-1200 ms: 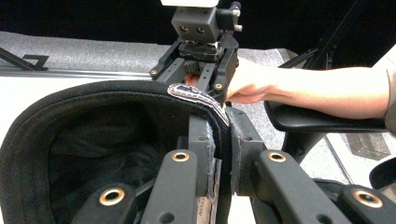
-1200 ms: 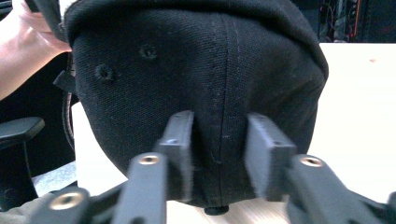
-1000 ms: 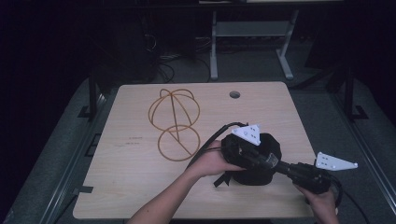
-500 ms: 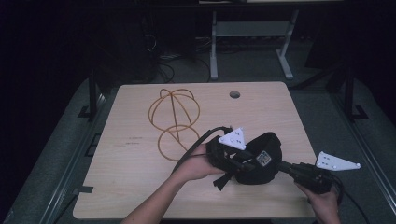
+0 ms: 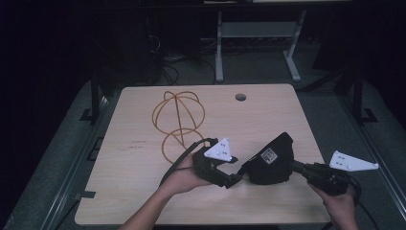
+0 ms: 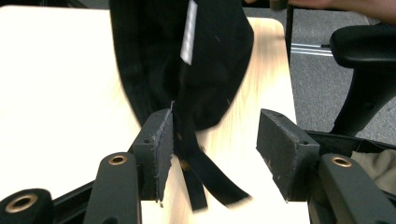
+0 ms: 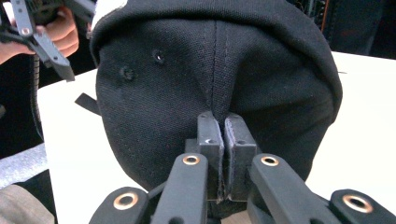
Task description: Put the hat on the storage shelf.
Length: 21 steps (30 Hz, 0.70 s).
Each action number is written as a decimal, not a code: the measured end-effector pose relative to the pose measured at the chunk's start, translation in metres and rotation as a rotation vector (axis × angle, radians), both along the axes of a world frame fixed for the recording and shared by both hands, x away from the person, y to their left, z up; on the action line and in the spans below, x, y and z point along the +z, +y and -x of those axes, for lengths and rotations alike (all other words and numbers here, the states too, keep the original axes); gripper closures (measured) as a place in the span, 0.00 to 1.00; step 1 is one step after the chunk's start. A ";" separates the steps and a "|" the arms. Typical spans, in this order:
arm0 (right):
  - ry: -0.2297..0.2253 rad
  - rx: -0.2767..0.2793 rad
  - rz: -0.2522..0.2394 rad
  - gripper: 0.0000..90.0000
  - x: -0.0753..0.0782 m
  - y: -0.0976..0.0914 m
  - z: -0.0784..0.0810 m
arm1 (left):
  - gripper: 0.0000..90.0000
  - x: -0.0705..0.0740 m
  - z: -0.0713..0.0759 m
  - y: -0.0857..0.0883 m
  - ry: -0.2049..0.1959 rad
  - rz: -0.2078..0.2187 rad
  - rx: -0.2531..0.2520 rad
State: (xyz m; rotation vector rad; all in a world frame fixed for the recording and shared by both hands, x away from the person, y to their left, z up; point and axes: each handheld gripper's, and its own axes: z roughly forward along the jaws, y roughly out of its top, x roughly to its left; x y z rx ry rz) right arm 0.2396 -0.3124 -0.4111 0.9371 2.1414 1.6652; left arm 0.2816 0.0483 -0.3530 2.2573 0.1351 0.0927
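**Right tongs pinch the cap; left tongs open beside its strap**

A black cap (image 5: 270, 160) sits over the near right part of the bench (image 5: 143, 201), lifted at an angle, with a white label on its inner side facing up. The right tongs (image 7: 223, 133) are clamped tight on a fold of the cap's cloth at a seam, pads pressed together with the fabric between them. In the high view the right tongs (image 5: 292, 166) reach in from the right, held by the right hand (image 5: 341, 203) at the bench's near edge.

The left tongs (image 6: 212, 144) have just been opening and now stand apart at a middling width. The cap's strap (image 6: 205, 179) hangs down between the pads, just beside the left pad; I cannot tell if it touches, and nothing is squeezed. In the high view the left tongs (image 5: 232, 177) sit just left of the cap, held by the left hand (image 5: 182, 177).

A wire frame (image 5: 178, 122) of orange hoops lies farther back on the bench, well apart from the cap.
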 end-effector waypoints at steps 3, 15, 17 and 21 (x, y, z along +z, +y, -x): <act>-0.004 -0.001 0.005 0.97 0.007 -0.001 -0.001 | 0.47 -0.007 0.002 0.013 0.014 0.009 0.028; -0.024 -0.001 0.051 0.97 0.028 0.005 -0.009 | 0.43 -0.041 0.009 0.050 0.041 0.016 0.108; -0.034 0.004 0.067 0.97 0.038 0.007 -0.013 | 0.42 -0.051 0.012 0.059 0.052 0.001 0.120; -0.039 0.009 0.089 0.97 0.048 0.010 -0.017 | 0.36 -0.064 0.015 0.068 0.042 -0.025 0.118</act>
